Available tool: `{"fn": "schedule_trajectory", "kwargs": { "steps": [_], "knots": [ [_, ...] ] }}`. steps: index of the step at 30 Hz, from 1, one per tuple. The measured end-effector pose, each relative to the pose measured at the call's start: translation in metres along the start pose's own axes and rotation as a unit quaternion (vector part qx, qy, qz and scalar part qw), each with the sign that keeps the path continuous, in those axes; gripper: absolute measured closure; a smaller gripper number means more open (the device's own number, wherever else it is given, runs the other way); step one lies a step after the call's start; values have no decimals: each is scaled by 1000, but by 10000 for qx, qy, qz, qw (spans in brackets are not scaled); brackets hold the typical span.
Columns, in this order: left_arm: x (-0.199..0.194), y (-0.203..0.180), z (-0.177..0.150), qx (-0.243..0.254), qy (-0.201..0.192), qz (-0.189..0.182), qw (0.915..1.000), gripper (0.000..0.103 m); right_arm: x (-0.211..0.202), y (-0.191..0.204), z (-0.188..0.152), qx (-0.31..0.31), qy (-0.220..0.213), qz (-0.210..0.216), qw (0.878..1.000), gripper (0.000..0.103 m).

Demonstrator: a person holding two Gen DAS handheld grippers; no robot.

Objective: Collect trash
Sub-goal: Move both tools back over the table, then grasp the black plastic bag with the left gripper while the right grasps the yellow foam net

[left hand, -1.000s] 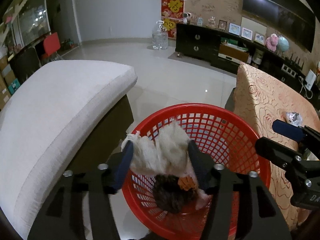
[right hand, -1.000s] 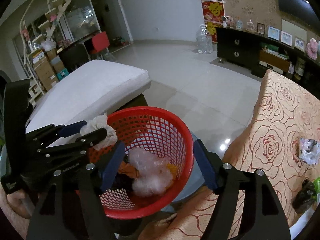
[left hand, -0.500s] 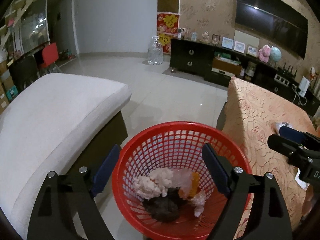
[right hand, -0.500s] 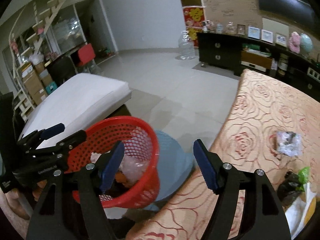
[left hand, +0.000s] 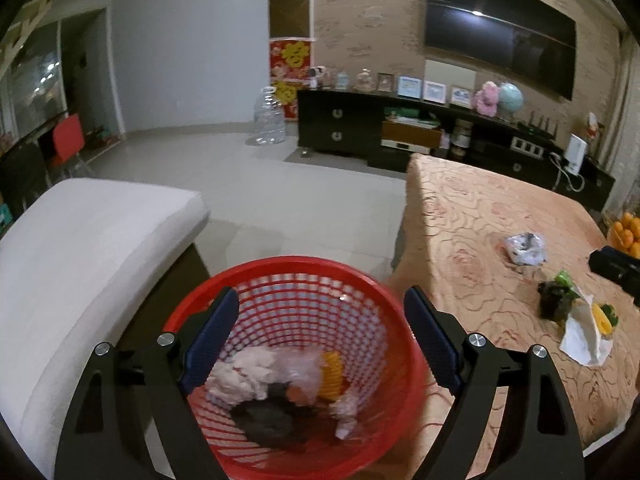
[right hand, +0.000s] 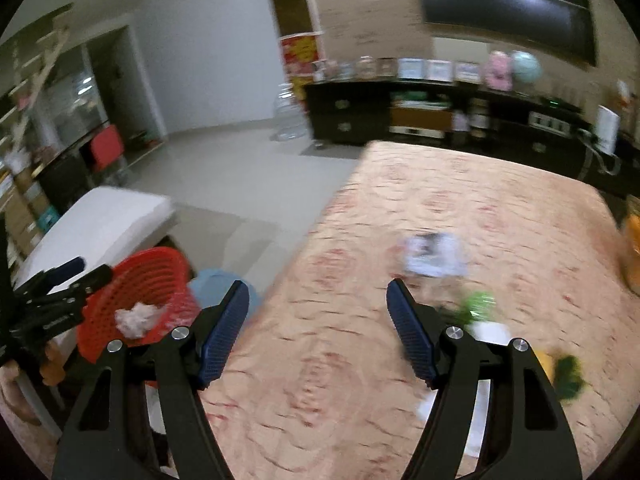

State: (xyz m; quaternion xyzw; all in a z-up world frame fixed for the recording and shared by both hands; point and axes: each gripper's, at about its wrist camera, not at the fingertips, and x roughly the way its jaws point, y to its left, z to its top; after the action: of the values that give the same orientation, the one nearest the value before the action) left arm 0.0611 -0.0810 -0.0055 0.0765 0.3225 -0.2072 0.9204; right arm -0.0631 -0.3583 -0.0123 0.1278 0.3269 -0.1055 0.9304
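Since a second ago: wad dropped from left gripper into red basket, lower centre | right gripper swung over table, jaws apart, empty | next: approach crumpled wrapper, mid-right, squarely.

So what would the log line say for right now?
left tool: open, empty, over red basket | right tool: open, empty, over table | trash on table: crumpled wrapper, white paper

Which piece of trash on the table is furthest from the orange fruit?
The crumpled clear plastic bag. It lies alone towards the middle of the table, while the dark wrapper and white paper sit closer to the oranges.
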Motion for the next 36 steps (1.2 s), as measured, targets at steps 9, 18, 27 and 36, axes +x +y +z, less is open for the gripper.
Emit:
{"fn": "schedule_trajectory", "kwargs": {
  "steps": [9, 18, 27, 36],
  "knots": [
    [-1, -61, -3, 563, -73, -351, 9978, 22, -31, -86, -24, 648, -116, -882, 9939, 33],
    [5, -113, -15, 1133, -50, -641, 9915, 22, -49, -133, -42, 1264, -136, -1273, 9837, 33],
    [25, -156, -27, 1544, 163, -1045, 9823, 22, -51, -150, -54, 1429, -46, -1352, 9804, 33],
    [46, -218, -29, 2107, 322, -1500, 9654, 22, -54, -160, -57, 1587, -29, -1382, 9776, 33]
  ]
}}
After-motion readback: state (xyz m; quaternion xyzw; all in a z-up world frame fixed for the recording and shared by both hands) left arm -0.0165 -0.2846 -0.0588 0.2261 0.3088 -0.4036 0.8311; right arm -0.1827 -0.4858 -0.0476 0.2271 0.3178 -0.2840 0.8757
